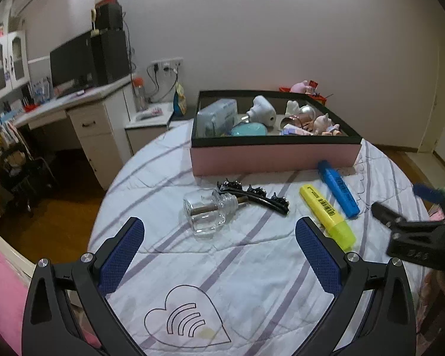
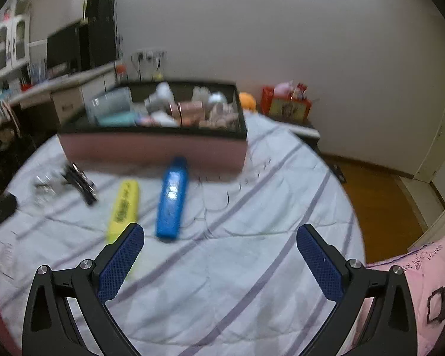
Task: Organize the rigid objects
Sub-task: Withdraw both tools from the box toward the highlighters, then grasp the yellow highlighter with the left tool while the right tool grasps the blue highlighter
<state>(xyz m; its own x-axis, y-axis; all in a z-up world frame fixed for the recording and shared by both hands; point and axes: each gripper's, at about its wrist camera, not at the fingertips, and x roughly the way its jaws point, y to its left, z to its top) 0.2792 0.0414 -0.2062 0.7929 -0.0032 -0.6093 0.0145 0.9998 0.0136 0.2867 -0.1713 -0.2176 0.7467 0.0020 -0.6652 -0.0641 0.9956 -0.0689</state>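
- The four loose rigid objects lay on the bed's striped quilt (image 1: pixel 252 267), in front of the pink box (image 1: pixel 274 158).
- The blue highlighter (image 1: pixel 338 189) lay with its far end touching or almost touching the box's front wall; in the right wrist view it (image 2: pixel 172 198) pointed toward the box.
- The yellow highlighter (image 1: pixel 327 216) lay just beside the blue one, on its left, and their near ends came closest.
- The black hair clip (image 1: pixel 253 196) lay left of the highlighters, slanted across the quilt.
- The clear glass bottle (image 1: pixel 206 213) lay on its side; its neck touched or overlapped the clip, I could not tell which.
- My left tool (image 1: pixel 219 237) hovered over the quilt with its blue-padded jaws spread wide and nothing between them; the bottle sat just beyond the left pad.
- My right tool (image 2: pixel 219 240) was likewise spread wide and empty above the quilt; the near ends of both highlighters lay just beyond its left pad. In the left wrist view it (image 1: pixel 406 225) appeared at the right edge, blurred, near the highlighters.
- The box, with a black rim, held a teal case (image 1: pixel 249 129), a clear plastic case (image 1: pixel 218 115), a white gadget (image 1: pixel 262 109) and small figurines (image 1: pixel 324 123).
- Beyond the bed stood a worktop (image 1: pixel 83 96) carrying a dark monitor (image 1: pixel 71 59).
- The right wrist view was motion-blurred, so finer detail there was unreadable.
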